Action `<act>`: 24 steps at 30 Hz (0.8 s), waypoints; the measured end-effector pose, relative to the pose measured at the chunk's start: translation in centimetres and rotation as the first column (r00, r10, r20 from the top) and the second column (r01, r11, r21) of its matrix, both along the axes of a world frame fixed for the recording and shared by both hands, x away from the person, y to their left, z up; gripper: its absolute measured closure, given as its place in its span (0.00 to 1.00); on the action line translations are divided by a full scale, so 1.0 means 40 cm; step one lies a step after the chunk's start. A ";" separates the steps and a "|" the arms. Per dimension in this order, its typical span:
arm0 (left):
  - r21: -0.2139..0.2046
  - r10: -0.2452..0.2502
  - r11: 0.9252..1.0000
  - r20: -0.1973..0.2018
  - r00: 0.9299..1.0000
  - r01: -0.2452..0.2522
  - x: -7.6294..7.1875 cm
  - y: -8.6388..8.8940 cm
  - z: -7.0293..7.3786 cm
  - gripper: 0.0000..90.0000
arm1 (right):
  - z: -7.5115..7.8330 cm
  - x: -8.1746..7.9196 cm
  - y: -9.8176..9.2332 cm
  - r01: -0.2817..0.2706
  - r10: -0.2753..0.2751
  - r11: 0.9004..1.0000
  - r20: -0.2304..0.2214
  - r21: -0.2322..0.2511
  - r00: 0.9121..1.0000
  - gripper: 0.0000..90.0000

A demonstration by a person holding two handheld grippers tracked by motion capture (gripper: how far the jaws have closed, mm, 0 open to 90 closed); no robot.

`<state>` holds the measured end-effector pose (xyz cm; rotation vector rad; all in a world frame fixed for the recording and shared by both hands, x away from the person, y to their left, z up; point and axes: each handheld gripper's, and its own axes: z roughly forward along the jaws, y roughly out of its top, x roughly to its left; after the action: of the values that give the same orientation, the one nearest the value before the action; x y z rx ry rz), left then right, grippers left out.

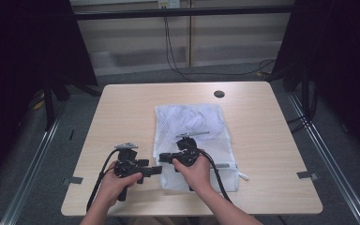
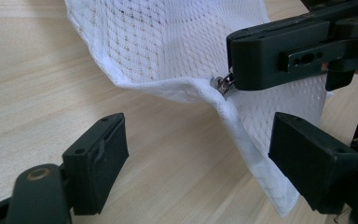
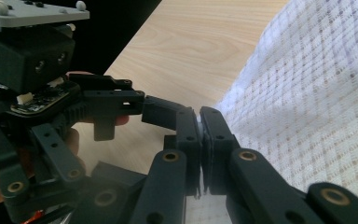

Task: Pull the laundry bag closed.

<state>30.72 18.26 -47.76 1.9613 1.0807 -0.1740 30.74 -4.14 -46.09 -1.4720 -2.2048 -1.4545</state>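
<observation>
A white mesh laundry bag (image 1: pixel 192 124) lies flat in the middle of the wooden table (image 1: pixel 272 140). My right gripper (image 1: pixel 164 157) is at the bag's near left corner, shut on the small metal zipper pull (image 2: pixel 222 84), and it lifts the bag's edge (image 2: pixel 177 86) a little off the wood. In the right gripper view its jaws (image 3: pixel 199 128) are pressed together with the mesh (image 3: pixel 317 107) beside them. My left gripper (image 1: pixel 157 169) stands open just left of that corner. Its two black pads (image 2: pixel 98 161) sit wide apart, and the hanging corner of the bag (image 2: pixel 261 163) falls between them, not pinched.
A round black grommet (image 1: pixel 219 93) sits near the table's far edge. A white tag (image 1: pixel 242 176) sticks out at the bag's near right corner. Bare wood lies left and right of the bag. Cables run across the floor beyond the table, and dark curtains stand at both sides.
</observation>
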 end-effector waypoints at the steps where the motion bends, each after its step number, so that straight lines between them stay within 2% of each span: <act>1: 0.005 -0.005 1.000 -0.001 1.000 0.005 0.001 0.000 -0.001 0.22 | 0.001 0.000 0.000 0.000 0.000 1.000 0.002 -0.001 1.000 0.97; 4: -0.001 -0.003 1.000 -0.016 1.000 0.003 0.000 -0.009 -0.004 0.22 | 0.002 -0.001 0.000 0.000 0.000 1.000 0.007 -0.002 1.000 0.97; 11: -0.003 -0.006 1.000 -0.019 1.000 0.006 0.004 -0.020 -0.007 0.27 | 0.004 -0.001 0.002 -0.002 0.002 1.000 0.008 0.001 1.000 0.97; 13: -0.027 0.000 1.000 -0.033 0.999 0.000 0.005 -0.022 -0.009 0.30 | 0.005 -0.001 0.003 -0.003 0.003 1.000 0.008 0.000 1.000 0.97; 17: -0.032 -0.009 0.999 -0.034 0.999 0.008 0.009 -0.021 -0.011 0.37 | 0.004 -0.002 0.004 -0.005 0.005 1.000 0.011 0.003 1.000 0.97; 24: -0.052 -0.013 0.999 -0.072 0.997 0.009 0.013 -0.023 -0.012 0.46 | 0.006 -0.002 0.006 -0.007 0.007 1.000 0.007 0.015 1.000 0.97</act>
<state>31.22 17.32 -48.23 1.9277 1.1008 -0.2782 30.66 -3.89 -45.85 -1.4554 -2.1959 -1.4732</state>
